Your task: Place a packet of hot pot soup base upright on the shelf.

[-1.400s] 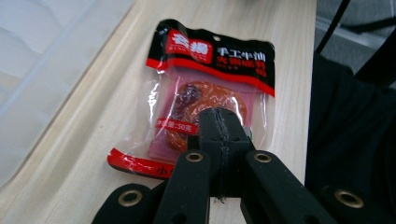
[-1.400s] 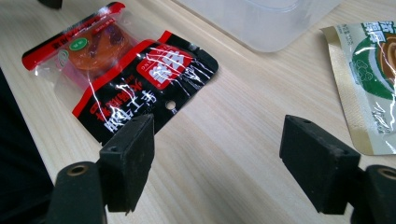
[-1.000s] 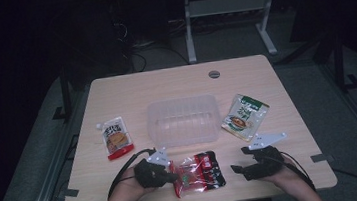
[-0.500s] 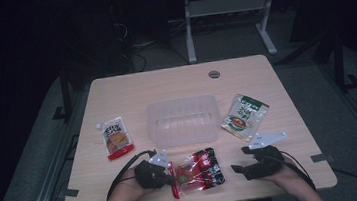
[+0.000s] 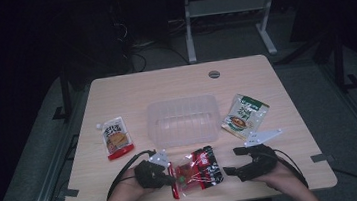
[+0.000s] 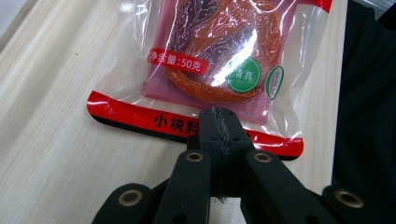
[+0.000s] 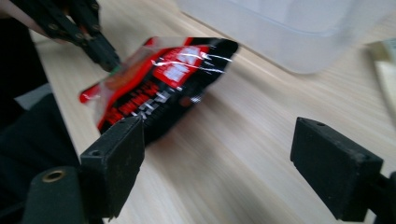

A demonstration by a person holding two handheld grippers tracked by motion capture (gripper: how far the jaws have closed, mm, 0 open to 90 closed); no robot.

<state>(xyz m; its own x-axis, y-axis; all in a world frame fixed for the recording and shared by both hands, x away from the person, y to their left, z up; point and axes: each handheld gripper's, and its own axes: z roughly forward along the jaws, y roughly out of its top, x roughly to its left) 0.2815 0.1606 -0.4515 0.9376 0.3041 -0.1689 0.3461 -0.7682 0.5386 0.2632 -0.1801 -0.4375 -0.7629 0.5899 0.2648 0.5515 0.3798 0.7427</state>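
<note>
- Red-and-black glossy plastic snack pouch [image 5: 197,171] is lying at the near edge of the table, between the two grippers, just near of the clear plastic tub [image 5: 183,120]. Not in the tub yet.
- Left gripper [image 5: 167,177] is clamping the pouch's left seam edge; in the left gripper view the jaws are meeting fully closed on the red seal strip [image 6: 187,122], nothing else between them.
- Right gripper [image 5: 231,163] is sitting right of the pouch, jaws spread wide and holding nothing; they have just been opening further. In the right gripper view the pouch [image 7: 159,84] is lying beyond the jaw tips, not between them.
- Progress, my read: pick is done on the left side, lift and transfer into the tub are pending. Tub is looking empty.
- Pouch look: clear window showing orange-red contents, green round sticker [image 6: 243,80], white print on a red band, slightly crumpled, right end lifting off the wood.
- Also waiting: white-and-red sachet [image 5: 117,137] far left, green-and-white sachet [image 5: 245,114] right of the tub.
- Light wooden table [image 5: 165,84].
</note>
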